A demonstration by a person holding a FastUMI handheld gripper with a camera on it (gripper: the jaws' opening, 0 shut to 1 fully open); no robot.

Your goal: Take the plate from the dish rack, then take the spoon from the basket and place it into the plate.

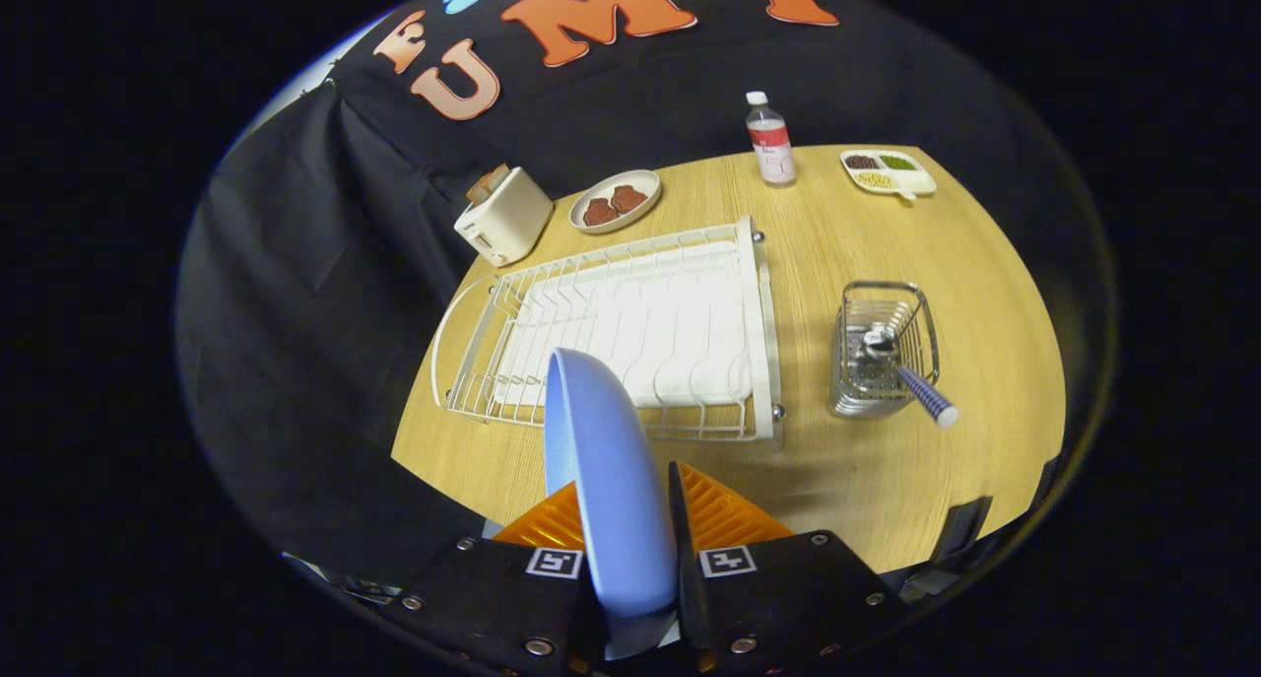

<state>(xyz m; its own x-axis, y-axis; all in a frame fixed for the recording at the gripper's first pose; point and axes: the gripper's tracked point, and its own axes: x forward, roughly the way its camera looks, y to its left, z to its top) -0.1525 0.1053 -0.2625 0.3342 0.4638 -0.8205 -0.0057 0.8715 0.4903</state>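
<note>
A pale blue plate [606,470] stands on edge between the fingers of my gripper [626,519], which is shut on it and holds it in the air above the near table edge. Beyond the plate lies the white wire dish rack [630,332] with no dishes in its slots. To the right of the rack stands a small wire basket [882,347]. A spoon [901,367] leans in it, bowl down inside, its blue-and-white striped handle sticking out toward me.
On the wooden table [837,460], beyond the rack, stand a white toaster [502,216], an oval dish with two brown pieces [615,201], a plastic bottle [770,140] and a divided snack tray [887,172]. Black cloth hangs to the left and behind.
</note>
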